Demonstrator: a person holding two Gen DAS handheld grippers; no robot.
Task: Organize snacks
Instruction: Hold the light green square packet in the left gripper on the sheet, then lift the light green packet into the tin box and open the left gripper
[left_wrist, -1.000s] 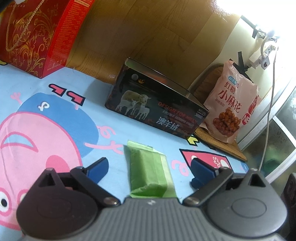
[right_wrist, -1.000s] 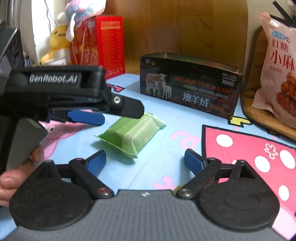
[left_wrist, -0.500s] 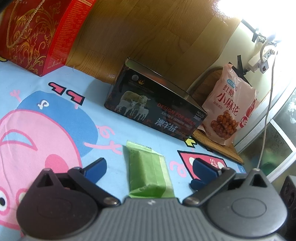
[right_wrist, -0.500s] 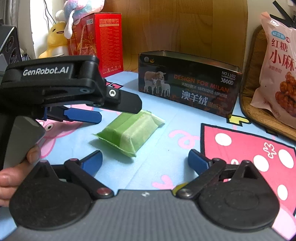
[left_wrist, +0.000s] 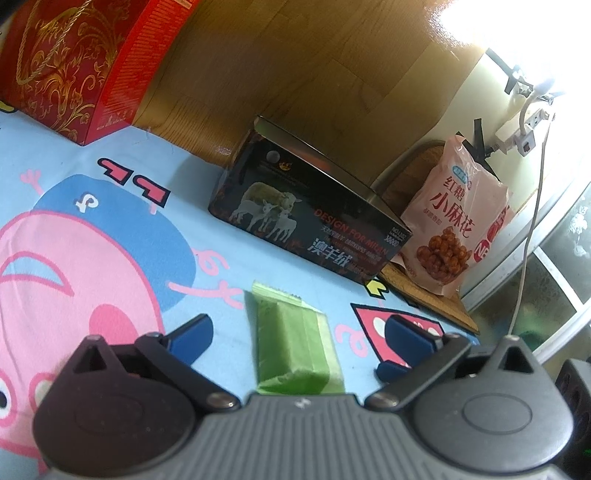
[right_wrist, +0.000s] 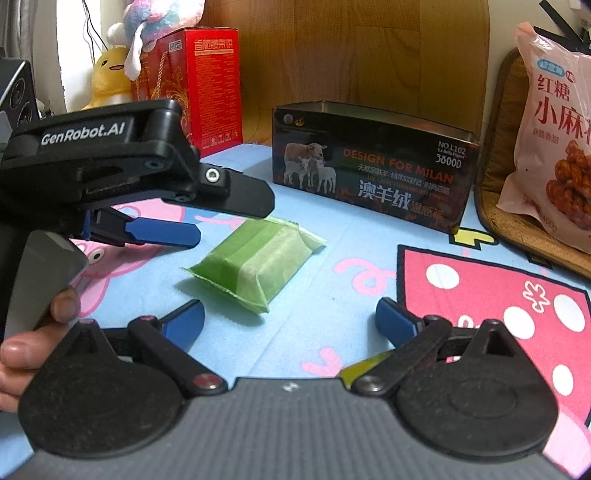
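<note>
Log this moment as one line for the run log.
left gripper: open, straddling green snack pack | right gripper: open, empty | pack: flat on cartoon mat | dark tin: open-topped, behind pack

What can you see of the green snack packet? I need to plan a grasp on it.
The green snack packet is a small pillow-style wrapper, plastic by its sheen, light green with a paler band, crimped serrated ends, apparently sealed. It lies flat on the cartoon-print cloth, in front of the dark tin box and apart from it. The left gripper is open with the packet between its fingers, untouched as far as the views show.
</note>
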